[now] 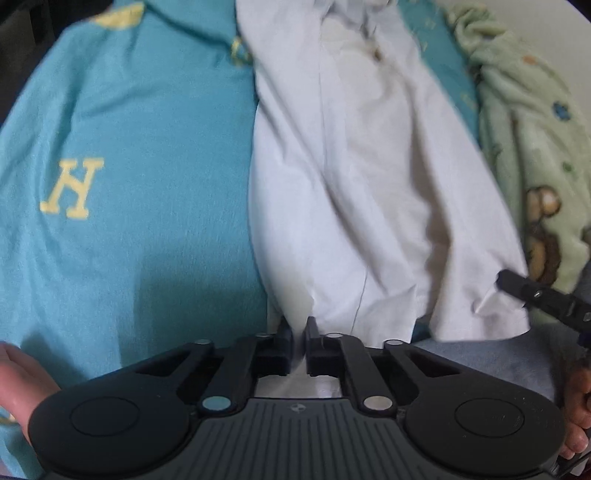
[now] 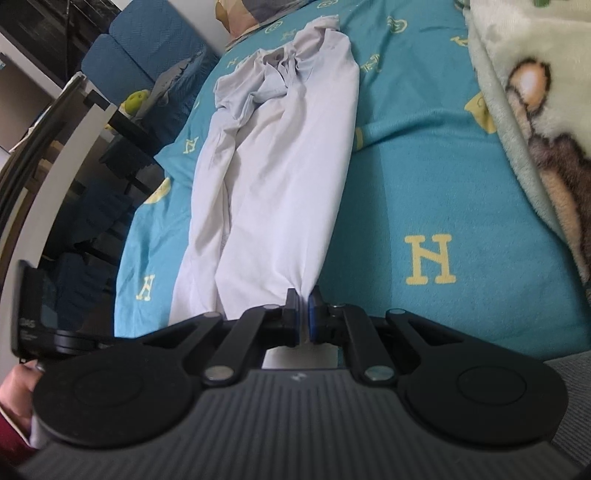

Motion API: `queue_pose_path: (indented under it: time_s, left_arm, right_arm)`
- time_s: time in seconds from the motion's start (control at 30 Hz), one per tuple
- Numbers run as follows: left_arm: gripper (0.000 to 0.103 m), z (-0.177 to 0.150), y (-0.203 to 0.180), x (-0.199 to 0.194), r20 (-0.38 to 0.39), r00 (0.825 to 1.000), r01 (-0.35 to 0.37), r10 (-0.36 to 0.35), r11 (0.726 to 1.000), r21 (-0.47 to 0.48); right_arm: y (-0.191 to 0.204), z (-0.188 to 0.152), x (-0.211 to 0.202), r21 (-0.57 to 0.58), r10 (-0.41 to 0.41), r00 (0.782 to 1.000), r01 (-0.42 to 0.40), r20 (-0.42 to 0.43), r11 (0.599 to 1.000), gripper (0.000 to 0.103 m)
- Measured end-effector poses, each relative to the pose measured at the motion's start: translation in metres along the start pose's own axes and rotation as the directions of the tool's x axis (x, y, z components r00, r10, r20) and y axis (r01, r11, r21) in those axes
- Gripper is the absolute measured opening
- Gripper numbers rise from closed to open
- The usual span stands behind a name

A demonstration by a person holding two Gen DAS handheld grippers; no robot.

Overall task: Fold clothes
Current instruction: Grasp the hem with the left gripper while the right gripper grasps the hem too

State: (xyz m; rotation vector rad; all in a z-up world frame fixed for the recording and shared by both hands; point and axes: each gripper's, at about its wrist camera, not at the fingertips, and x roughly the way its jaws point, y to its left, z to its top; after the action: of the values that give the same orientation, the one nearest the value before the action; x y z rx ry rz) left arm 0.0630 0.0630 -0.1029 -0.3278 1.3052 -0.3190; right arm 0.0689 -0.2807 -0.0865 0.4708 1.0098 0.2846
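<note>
White garment lies lengthwise on the teal bedsheet, long axis running away from both cameras, bunched far end toward the pillow. Left gripper pinches near hem's left corner, right gripper clamps right corner. Green blanket just beside

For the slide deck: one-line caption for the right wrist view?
Right gripper pinches the near hem of a white garment laid lengthwise on a teal bedsheet.
</note>
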Motion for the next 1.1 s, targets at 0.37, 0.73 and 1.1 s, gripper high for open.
queue_pose_path:
  time_s: [0.37, 0.73, 1.1]
  left_arm:
    - [0.004, -0.017, 0.007, -0.130, 0.375, 0.889, 0.308, -0.263, 0.949, -0.064]
    - [0.004, -0.103, -0.006, -0.217, 0.489, 0.788, 0.415, -0.373, 0.909, 0.025]
    - [0.004, -0.006, -0.009, -0.186, 0.613, 0.739, 0.367, -0.282, 0.930, -0.014]
  right_arm:
    - [0.010, 0.012, -0.080, -0.043, 0.105, 0.988, -0.101, 0.112, 0.994, 0.007]
    - [-0.013, -0.044, -0.173, -0.044, 0.184, 0.959, -0.179, 0.216, 0.983, 0.007]
    - [0.002, 0.059, -0.130, -0.043, 0.108, 0.928, -0.099, 0.357, 0.994, 0.007]
